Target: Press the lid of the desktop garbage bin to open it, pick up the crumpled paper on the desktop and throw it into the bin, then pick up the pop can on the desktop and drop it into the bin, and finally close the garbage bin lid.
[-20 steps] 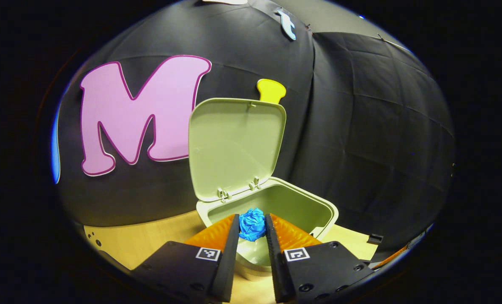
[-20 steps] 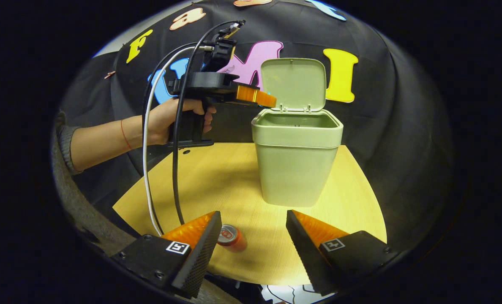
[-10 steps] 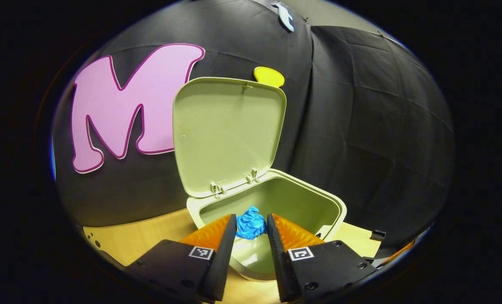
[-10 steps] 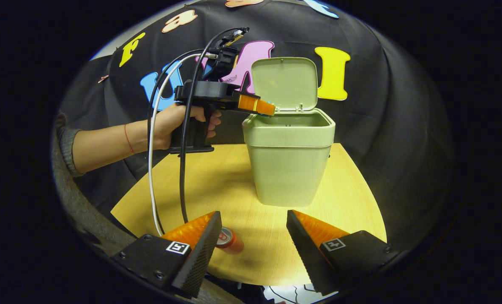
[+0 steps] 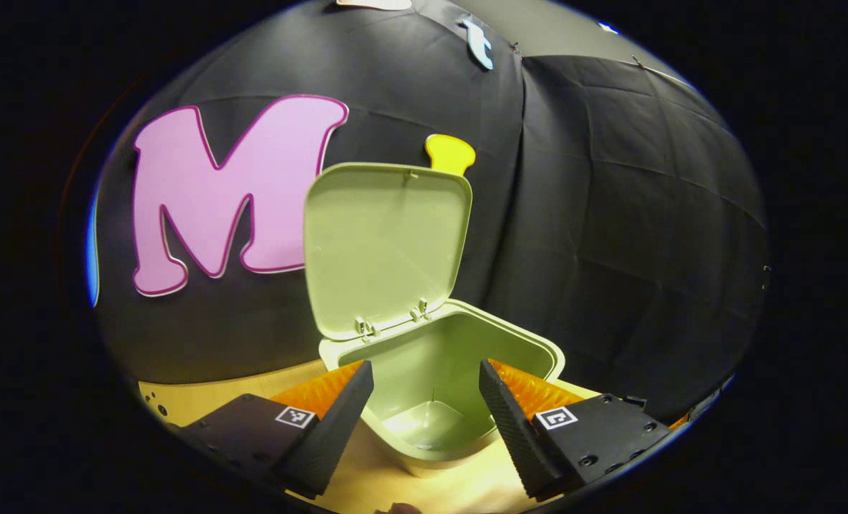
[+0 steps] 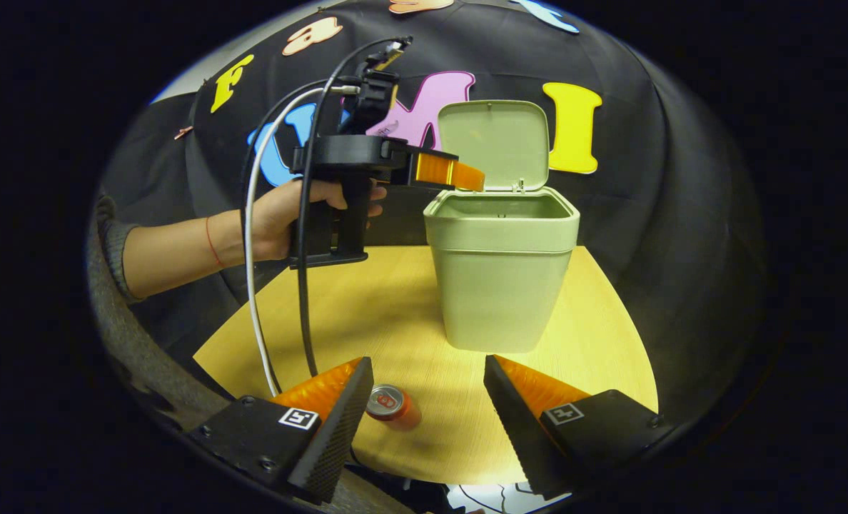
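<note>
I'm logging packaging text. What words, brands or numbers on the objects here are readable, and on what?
Pop can: print too small and blurred to read.
Left claw and right claw: square coded markers, no words.
Garbage bin: no text seen.

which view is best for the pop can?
Right gripper view. The pop can stands upright on the table, top facing the camera, just inside the right gripper's own left finger, between its open fingers. The left gripper view looks into the open bin instead.
</note>
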A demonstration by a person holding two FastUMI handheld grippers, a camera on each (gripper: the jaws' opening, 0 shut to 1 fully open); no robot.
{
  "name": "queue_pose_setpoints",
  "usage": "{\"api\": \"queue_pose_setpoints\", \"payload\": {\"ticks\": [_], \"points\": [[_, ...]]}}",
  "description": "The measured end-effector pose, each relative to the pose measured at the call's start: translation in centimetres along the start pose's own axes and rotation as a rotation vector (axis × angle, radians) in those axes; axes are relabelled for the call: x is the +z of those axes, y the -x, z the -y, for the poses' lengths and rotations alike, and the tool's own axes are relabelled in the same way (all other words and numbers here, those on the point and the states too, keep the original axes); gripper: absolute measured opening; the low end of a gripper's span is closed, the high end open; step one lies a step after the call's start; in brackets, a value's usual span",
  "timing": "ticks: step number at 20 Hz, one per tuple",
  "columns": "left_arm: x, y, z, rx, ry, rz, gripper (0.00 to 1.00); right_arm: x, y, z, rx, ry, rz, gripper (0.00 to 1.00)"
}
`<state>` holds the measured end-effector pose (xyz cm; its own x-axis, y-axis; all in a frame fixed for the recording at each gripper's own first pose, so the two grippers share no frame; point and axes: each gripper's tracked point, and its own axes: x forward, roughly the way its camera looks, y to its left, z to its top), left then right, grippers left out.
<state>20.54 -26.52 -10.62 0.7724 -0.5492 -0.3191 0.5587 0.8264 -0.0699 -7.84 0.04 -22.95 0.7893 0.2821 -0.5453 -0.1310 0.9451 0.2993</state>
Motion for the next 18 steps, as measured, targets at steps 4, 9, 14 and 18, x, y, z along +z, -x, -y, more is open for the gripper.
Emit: {"api": "queue_pose_setpoints", "payload": {"ticks": [4,9,14,18], "points": [[1.1,4.8,-2.0,0.074,-0.01,0.058,0.96,-1.1,-0.6,-1.1,0.047,0.048,-0.038,0.99],[0.9,11.5,-5.6,0.198,-0.024,0.093,0.96,-2.8,-2.2,-3.1,0.129,0.125,-0.104,0.99],[-1.8,18.0,-8.6,0.332,0.04,0.081,0.96,-4.5,-4.3,-5.0,0.192,0.175,-0.157,0.99],[-5.4,22.3,-10.3,0.406,0.101,0.043,0.96,-6.1,-5.8,-5.6,0.221,0.214,-0.2,0.99]]}}
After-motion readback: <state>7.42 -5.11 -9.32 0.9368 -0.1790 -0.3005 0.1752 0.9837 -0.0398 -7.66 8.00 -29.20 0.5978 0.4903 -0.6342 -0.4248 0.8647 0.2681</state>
